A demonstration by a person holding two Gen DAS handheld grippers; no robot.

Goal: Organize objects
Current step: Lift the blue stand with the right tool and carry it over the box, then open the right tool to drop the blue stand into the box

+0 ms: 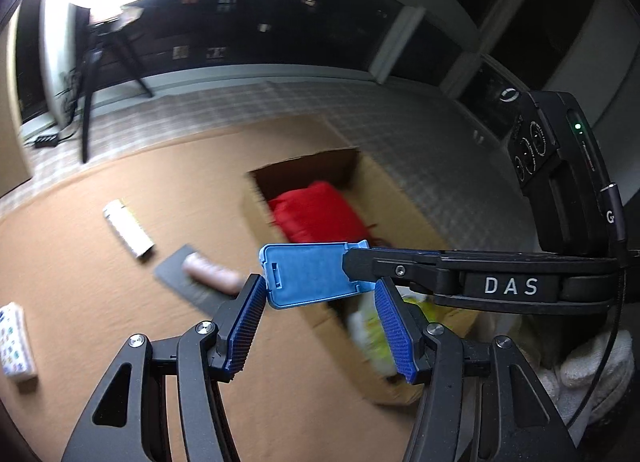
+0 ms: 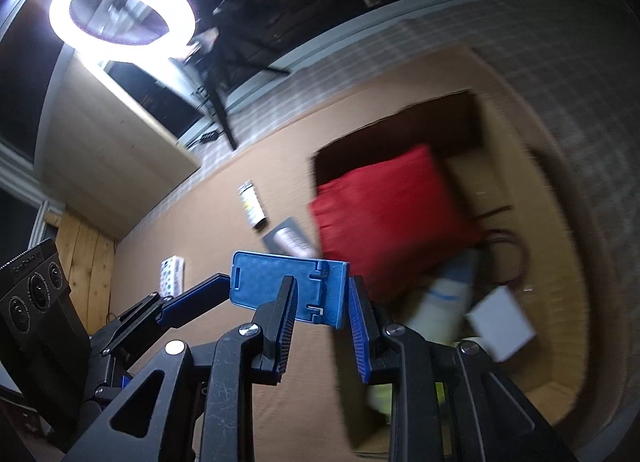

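Both grippers pinch one flat blue plastic case [image 2: 288, 290]: the right gripper [image 2: 320, 302] clamps one end, the left gripper [image 1: 320, 294] its opposite edges. Case hangs above an open cardboard box [image 1: 404, 214] holding a red cushion [image 2: 388, 214].

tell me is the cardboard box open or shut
Open: the cardboard box shows its inside from above, with a red bag lying in it.

Brown mat [image 1: 120, 190] bearing cardboard box [image 1: 400, 206], tube [image 1: 127, 233]
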